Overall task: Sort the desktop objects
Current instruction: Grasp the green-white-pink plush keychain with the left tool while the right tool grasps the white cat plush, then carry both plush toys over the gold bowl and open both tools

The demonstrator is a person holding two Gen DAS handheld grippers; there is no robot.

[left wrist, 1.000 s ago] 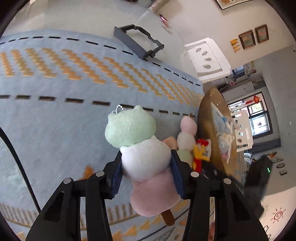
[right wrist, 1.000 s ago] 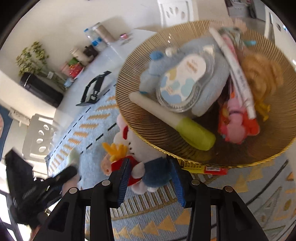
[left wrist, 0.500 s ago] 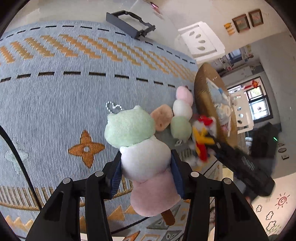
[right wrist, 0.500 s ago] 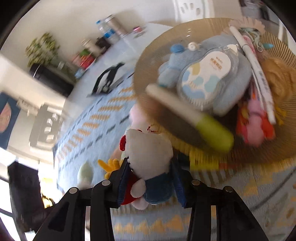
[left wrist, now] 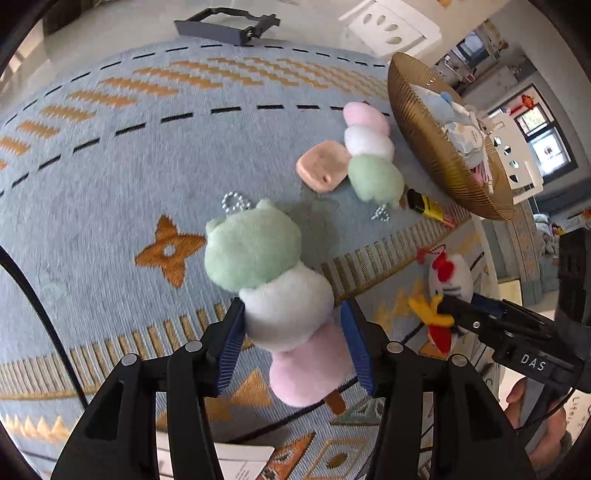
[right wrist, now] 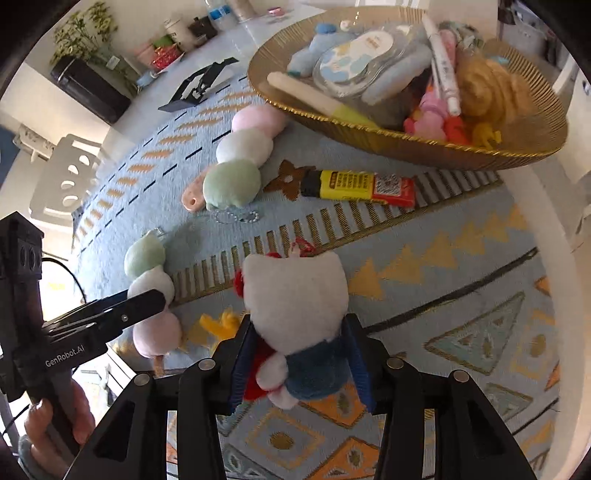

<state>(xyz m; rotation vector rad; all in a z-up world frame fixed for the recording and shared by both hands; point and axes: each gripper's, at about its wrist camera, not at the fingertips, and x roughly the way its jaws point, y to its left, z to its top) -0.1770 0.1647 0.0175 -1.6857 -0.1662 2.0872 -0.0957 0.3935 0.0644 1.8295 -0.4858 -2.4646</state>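
Observation:
My left gripper (left wrist: 291, 314) holds a plush skewer with a green frog head (left wrist: 255, 254), white middle and pink end; its jaws are opening, the blue pads still against the white ball. In the right wrist view this gripper (right wrist: 144, 299) reaches in from the left. My right gripper (right wrist: 299, 325) holds a white cat plush (right wrist: 295, 291) with a red bow and blue outfit; its jaws are opening too, the plush still pinched between them. Both plushes hang above the near border of the blue patterned mat (left wrist: 110, 166).
A gold ribbed basket (right wrist: 406, 147) of toys and pens stands at the mat's far side. Before it lie a second pink-white-green plush skewer (right wrist: 240, 155), a peach pad (left wrist: 323, 170) and a yellow-red tube (right wrist: 358, 184). A black frame (left wrist: 225, 26) lies beyond the mat.
Both grippers have drawn back from the basket toward the mat's near border, each still carrying its plush, and both views have rolled. The jaws stand slightly wider than before.

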